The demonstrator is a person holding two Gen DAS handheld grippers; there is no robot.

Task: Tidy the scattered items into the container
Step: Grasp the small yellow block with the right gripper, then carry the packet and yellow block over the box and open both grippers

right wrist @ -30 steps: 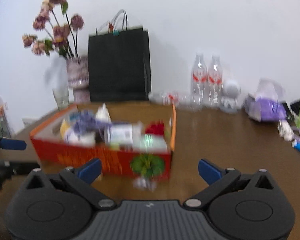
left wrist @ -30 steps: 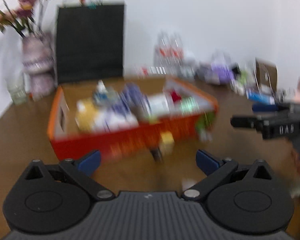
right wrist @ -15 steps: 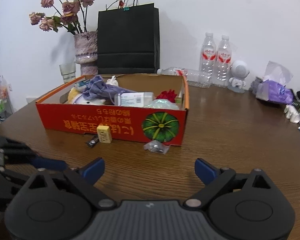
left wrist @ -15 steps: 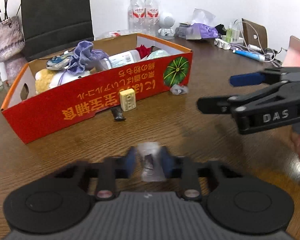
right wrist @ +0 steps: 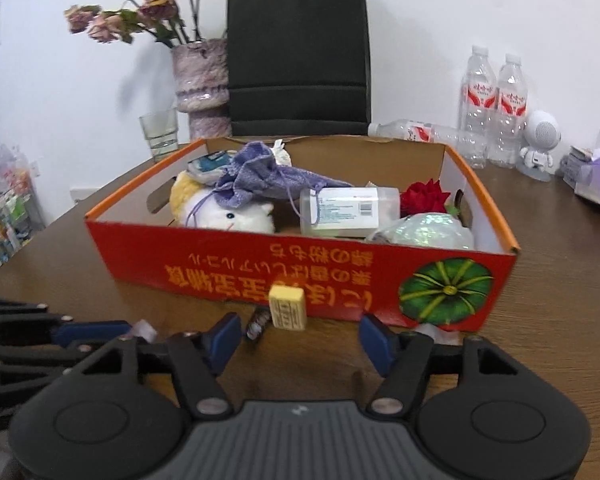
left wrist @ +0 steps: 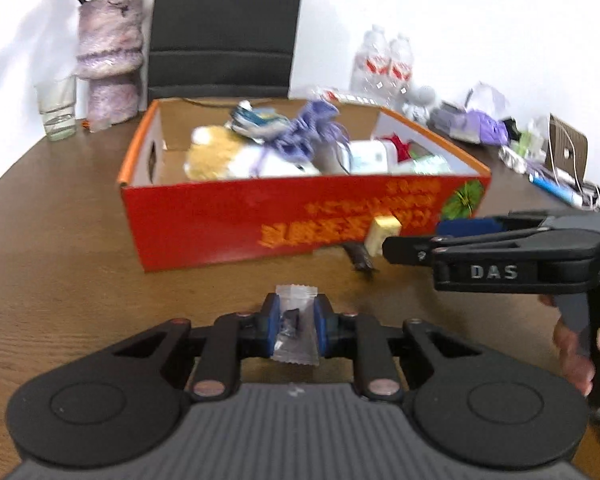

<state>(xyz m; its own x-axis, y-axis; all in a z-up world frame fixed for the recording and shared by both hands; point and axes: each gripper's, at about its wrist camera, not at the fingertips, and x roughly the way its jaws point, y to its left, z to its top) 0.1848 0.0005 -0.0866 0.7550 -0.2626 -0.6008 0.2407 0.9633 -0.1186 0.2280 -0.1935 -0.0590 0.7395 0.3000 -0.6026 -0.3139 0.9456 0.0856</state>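
My left gripper [left wrist: 295, 322] is shut on a small clear candy wrapper [left wrist: 295, 328], held in front of the red cardboard box [left wrist: 220, 220]. The box [right wrist: 204, 256] holds a plush toy, a purple pouch, a bottle and a red flower. A yellow mahjong tile [right wrist: 287, 307] and a small dark candy [right wrist: 257, 323] lie on the table against the box's front wall. My right gripper [right wrist: 300, 338] is open, close to the tile with its fingers either side of it. It shows from the side in the left wrist view [left wrist: 412, 240]. A crumpled wrapper [right wrist: 440, 330] lies by the box's right corner.
A black paper bag [right wrist: 298, 60], a flower vase [right wrist: 200, 84] and a glass [right wrist: 160, 132] stand behind the box. Water bottles [right wrist: 494, 104], a white robot figure [right wrist: 540, 144] and tissues [right wrist: 598, 180] sit at the back right. The wooden table [right wrist: 560, 280] stretches right.
My left gripper closed on the candy wrapper and lifted it, swinging towards the box. My right gripper moved forward and down towards the mahjong tile, still open.
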